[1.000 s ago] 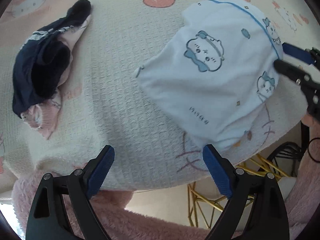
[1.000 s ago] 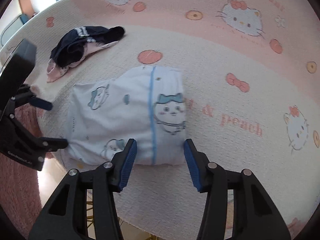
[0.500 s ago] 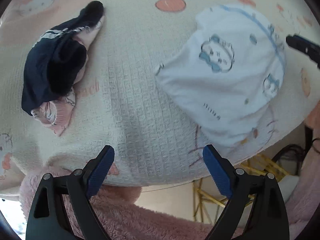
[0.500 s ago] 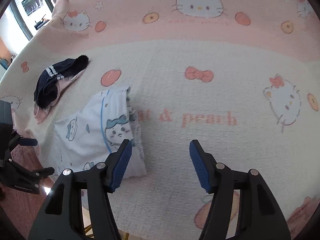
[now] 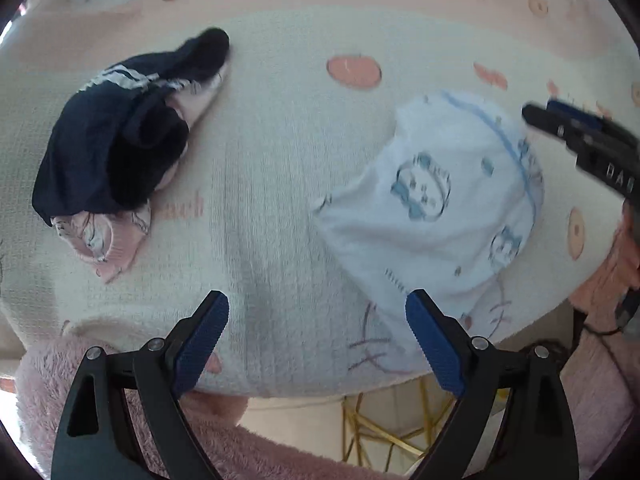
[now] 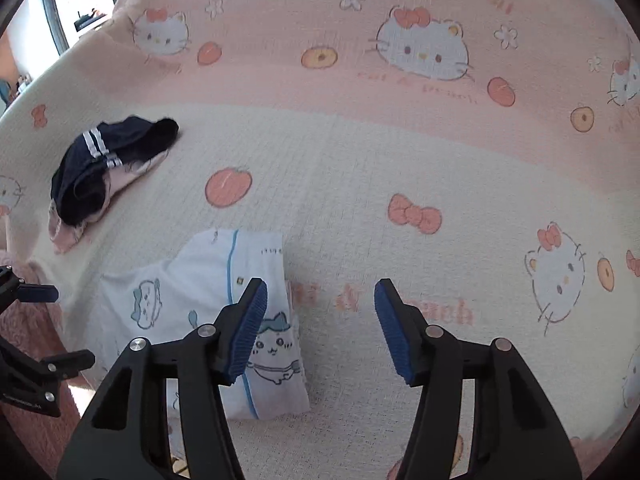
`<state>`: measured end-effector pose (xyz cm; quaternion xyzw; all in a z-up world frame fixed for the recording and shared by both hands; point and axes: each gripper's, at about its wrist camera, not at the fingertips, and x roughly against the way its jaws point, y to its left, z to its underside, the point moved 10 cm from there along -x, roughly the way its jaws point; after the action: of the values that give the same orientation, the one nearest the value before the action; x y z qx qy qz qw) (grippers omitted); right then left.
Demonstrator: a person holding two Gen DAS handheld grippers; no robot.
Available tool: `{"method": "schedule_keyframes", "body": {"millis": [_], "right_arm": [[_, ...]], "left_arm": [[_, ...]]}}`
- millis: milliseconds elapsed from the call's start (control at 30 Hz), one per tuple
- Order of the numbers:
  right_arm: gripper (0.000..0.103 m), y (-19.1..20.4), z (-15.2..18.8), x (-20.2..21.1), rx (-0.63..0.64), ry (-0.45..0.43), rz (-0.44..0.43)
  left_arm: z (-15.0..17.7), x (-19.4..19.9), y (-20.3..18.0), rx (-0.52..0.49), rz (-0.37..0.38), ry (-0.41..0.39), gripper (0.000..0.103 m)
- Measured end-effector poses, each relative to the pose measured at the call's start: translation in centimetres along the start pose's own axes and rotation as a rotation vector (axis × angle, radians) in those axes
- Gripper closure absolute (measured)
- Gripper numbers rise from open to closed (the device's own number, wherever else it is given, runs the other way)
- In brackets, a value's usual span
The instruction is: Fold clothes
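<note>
the left gripper (image 5: 316, 320) stands wide open above the near edge of the blanket (image 5: 280, 152). nothing is between its blue pads (image 5: 200, 340) and they touch nothing. the right gripper (image 6: 320, 320) also stands wide, with its jaws closing slightly at this moment. nothing is between its blue pads (image 6: 248, 328) either; they hang over the blanket, clear of the cloth. in the left wrist view the right gripper shows as a dark, blurred tip at the right edge, just beside the far side of the white garment (image 5: 440, 200); whether it touches cannot be told there.

landmark: the white garment. it lies folded into a compact, roughly rectangular packet near the front edge of the blanket. it is white with a thin blue stripe along its length and small printed cartoon animals in blue. its surface is flat and fairly smooth, with one corner tapering toward the left in the left wrist view.

well apart from the white garment, to its left and further back, lies a dark navy garment (image 6: 104, 164) with white stripes. it is crumpled, not folded, and rests on top of a pink garment (image 6: 66, 232) whose edges stick out beneath it.

just behind the white garment the blanket carries a printed orange peach (image 6: 228, 188). a pink fluffy sleeve (image 5: 120, 420) shows below the left gripper.
</note>
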<state>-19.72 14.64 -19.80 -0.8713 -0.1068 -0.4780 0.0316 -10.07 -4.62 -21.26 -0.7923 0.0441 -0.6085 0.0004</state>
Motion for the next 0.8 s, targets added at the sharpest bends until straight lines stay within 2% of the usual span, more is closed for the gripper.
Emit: {"method": "schedule_keyframes", "body": {"millis": [33, 100, 133, 200, 233, 267, 300, 400, 433, 467, 500, 533, 567, 633, 667, 733, 767, 800], "right_arm": [[0.045, 0.4, -0.5, 0.3, 0.019, -0.017, -0.02], [0.045, 1.8, -0.5, -0.8, 0.093, 0.011, -0.051], [0.045, 2.6, -0.3, -1.6, 0.131, 0.035, -0.064], [0.044, 2.7, 0.6, -3.8, 0.16, 0.097, -0.035], [0.036, 2.0, 0.5, -4.2, 0.11, 0.103, -0.044], [0.033, 1.3, 0.5, -4.5, 0.057, 0.109, -0.055], [0.033, 0.3, 0.3, -4.4, 0.006, 0.118, -0.058], [0.033, -1.1, -0.5, -3.0, -0.025, 0.07, -0.013], [0.032, -0.9, -0.3, -2.8, -0.037, 0.073, -0.053], [0.031, -0.5, -0.1, -2.7, -0.051, 0.077, -0.096], [0.031, 0.0, 0.3, -2.9, -0.087, 0.101, -0.175], [0.031, 0.6, 1.0, -3.4, -0.122, 0.136, -0.252], [0.031, 1.3, 1.8, -3.8, -0.158, 0.173, -0.329], [0.031, 2.0, 3.4, -4.9, -0.132, 0.221, -0.344], [0.031, 2.3, 4.1, -5.5, -0.117, 0.245, -0.349], [0.031, 2.6, 4.1, -5.4, -0.1, 0.219, -0.35], [0.033, 2.7, 4.0, -5.4, -0.101, 0.223, -0.35], [0.042, 2.9, 3.9, -5.3, -0.104, 0.226, -0.372]], "left_arm": [[-0.9, -0.4, -0.2, 0.026, 0.023, -0.025, 0.01], [-1.8, -2.4, -3.0, 0.091, 0.026, 0.008, 0.01], [-0.9, -3.1, -4.2, 0.126, 0.027, 0.034, 0.01], [3.0, -3.6, -5.3, 0.198, 0.033, 0.086, 0.01], [4.0, -3.5, -5.5, 0.24, 0.064, 0.089, 0.01], [4.3, -3.2, -5.5, 0.289, 0.121, 0.071, 0.01], [4.5, -2.9, -5.4, 0.337, 0.179, 0.052, 0.01], [4.7, -1.9, -5.4, 0.474, 0.354, 0.004, 0.01], [4.3, -2.0, -5.7, 0.493, 0.384, -0.005, 0.01], [4.0, -2.3, -5.8, 0.488, 0.366, -0.012, 0.01], [3.4, -3.2, -5.9, 0.468, 0.331, -0.006, 0.01], [3.0, -3.9, -6.4, 0.455, 0.329, -0.001, 0.01], [3.0, -3.9, -7.1, 0.451, 0.358, -0.004, 0.011], [2.8, -4.0, -8.4, 0.442, 0.41, -0.009, 0.012], [2.7, -4.1, -8.6, 0.431, 0.409, -0.011, 0.012], [2.5, -4.6, -8.5, 0.407, 0.379, -0.022, 0.012], [2.2, -4.5, -8.2, 0.408, 0.354, -0.035, 0.017], [2.2, -4.1, -7.4, 0.416, 0.318, -0.048, 0.026]]}}
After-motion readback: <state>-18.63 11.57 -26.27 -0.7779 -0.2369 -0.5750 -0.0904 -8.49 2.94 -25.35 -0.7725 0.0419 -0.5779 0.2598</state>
